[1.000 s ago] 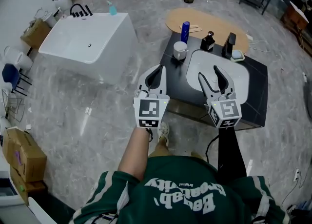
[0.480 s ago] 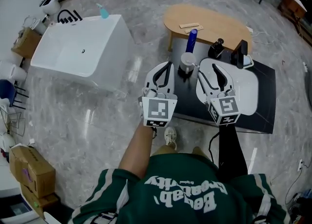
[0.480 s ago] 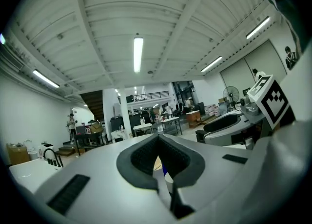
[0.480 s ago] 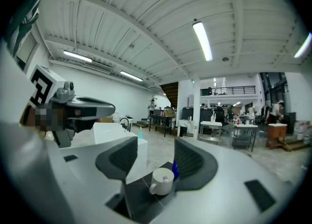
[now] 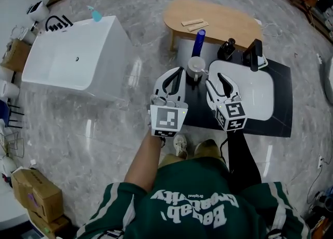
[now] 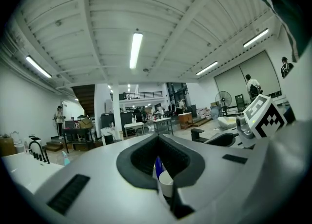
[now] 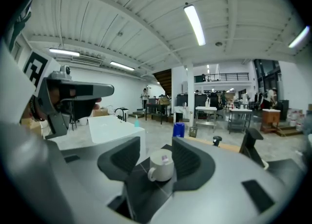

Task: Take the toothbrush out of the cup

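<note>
Toothbrush stands in the white cup on the black counter, upper centre of the head view. Left gripper and right gripper hover just below it, jaws apart, holding nothing.

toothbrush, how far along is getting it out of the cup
Done: only the approach. The left gripper and right gripper hover close to the cup on the dark counter. In hand: nothing, both sets of jaws are apart and empty. Left: the toothbrush, its tip showing in the cup, has to be gripped and lifted out.
</note>
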Demonstrator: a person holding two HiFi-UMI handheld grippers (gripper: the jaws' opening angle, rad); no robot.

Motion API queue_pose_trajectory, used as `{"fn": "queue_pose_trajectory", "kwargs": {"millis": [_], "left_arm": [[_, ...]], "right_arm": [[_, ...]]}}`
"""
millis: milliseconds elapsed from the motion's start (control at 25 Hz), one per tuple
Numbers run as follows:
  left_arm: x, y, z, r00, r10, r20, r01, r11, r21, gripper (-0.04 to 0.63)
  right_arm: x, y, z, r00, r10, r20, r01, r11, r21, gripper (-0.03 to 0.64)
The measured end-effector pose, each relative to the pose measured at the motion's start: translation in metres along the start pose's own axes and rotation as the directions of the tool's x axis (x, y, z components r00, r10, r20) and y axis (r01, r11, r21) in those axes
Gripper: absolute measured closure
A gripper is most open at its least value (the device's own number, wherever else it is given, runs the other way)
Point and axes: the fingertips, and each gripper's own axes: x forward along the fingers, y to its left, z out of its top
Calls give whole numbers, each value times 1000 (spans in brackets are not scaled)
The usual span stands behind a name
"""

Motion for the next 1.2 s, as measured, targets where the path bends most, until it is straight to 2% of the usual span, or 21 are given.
{"fn": "queue_pose_trajectory", "kwargs": {"millis": [200,360,480,640,960,1200], "left_arm": [[14,-8,-12,1000,-8,-30,8,1000,-13,595],[30,-14,-25,998,-10,-61,10,1000,-7,595],[38,-11,-35,996,7,-91,-8,1000,-6,595],[49,-5,-46,992,32,-124,-34,999,-15,595],[59,-4,-63,984,44,-170,-46,999,-11,595],[60,-1,-69,981,54,-185,-58,998,-16,595]], "right_arm": [[12,-13,-28,999,-4,-47,4,1000,9,419],[33,-18,-58,995,29,-91,-32,999,-31,440],[48,-15,-75,993,65,-102,-72,996,-58,457],[65,-23,-91,991,64,-115,-70,997,-44,480],[85,-23,-98,990,93,-108,-95,995,-15,500],[88,-22,-91,991,101,-83,-102,995,-7,539]]}}
